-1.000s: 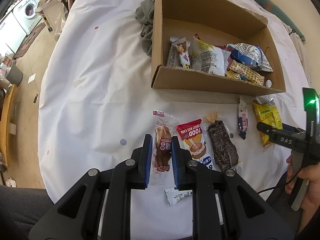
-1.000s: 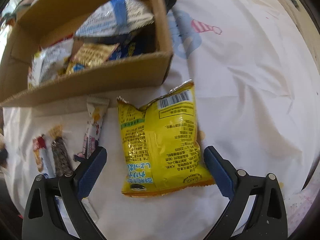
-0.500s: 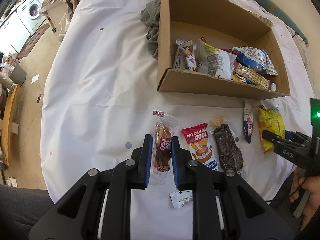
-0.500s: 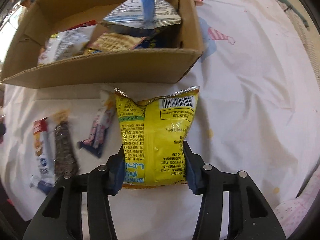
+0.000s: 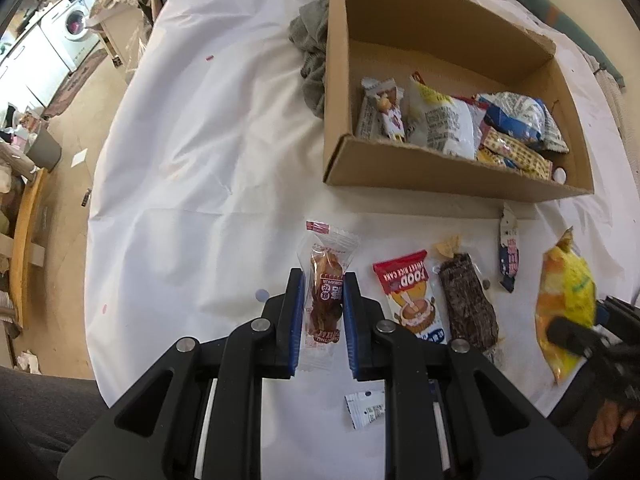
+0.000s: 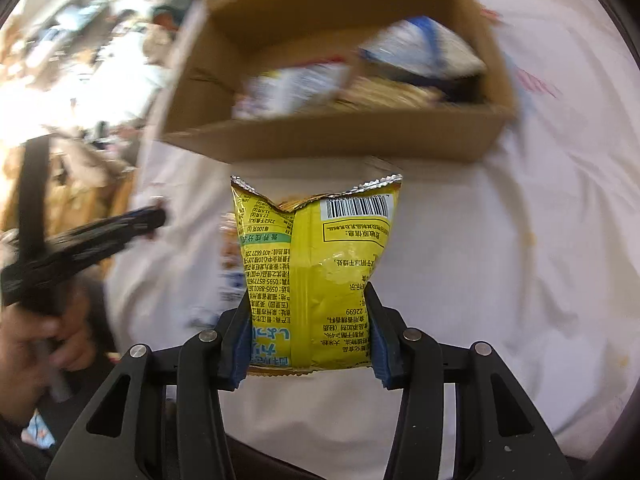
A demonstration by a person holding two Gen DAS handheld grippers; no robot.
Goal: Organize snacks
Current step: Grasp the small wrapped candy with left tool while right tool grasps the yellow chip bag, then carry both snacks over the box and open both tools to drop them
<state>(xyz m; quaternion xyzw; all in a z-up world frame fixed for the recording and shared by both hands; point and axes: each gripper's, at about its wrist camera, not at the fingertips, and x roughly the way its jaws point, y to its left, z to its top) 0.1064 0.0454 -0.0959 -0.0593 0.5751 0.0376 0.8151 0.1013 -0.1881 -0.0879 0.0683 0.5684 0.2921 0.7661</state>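
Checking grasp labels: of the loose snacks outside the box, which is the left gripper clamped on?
The clear-wrapped brown snack, leftmost in the row; the left gripper has a finger on each side.

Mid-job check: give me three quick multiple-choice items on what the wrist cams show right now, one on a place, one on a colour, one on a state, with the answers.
1. Where does the grey cloth lie?
A. Inside the box
B. Against the box's left outer wall
C. Under the snacks on the table

2. What colour is the bag in the right hand-held gripper?
A. Yellow
B. Red
C. Blue

3. What state is the left hand-held gripper in?
A. Wide open, nothing between the fingers
B. Closed on the clear-wrapped brown snack
C. Inside the box

Answers:
1 B, the cloth bunches beside the cardboard box.
2 A, yellow wrapper with barcode.
3 B, both pads press the wrapper.
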